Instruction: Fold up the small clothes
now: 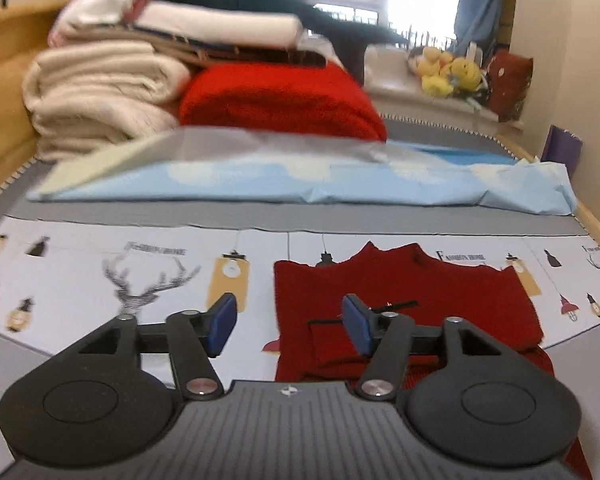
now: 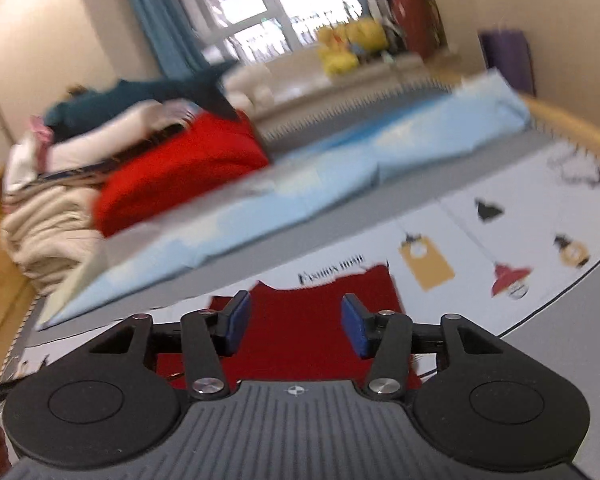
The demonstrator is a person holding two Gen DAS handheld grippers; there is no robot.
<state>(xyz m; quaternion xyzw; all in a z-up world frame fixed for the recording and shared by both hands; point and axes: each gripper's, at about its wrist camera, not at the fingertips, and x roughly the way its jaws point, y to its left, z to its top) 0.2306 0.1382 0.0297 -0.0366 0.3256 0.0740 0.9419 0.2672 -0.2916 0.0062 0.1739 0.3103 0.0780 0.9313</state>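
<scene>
A small dark red knitted sweater (image 1: 428, 292) lies flat on a printed white mat (image 1: 100, 280), collar toward the far side; it also shows in the right wrist view (image 2: 312, 328). My left gripper (image 1: 290, 324) is open and empty, hovering above the sweater's left edge. Its right blue pad (image 1: 356, 328) is over the sweater and its left pad is over the mat. My right gripper (image 2: 296, 324) is open and empty, tilted, above the sweater's upper middle. The near hem is hidden under both gripper bodies.
A folded light blue sheet (image 1: 300, 184) lies across the bed behind the mat (image 2: 500, 240). A stack of folded blankets and clothes, cream (image 1: 100, 92), bright red (image 1: 280, 100) and dark teal, stands at the back left. Stuffed toys (image 1: 448, 68) sit on the windowsill.
</scene>
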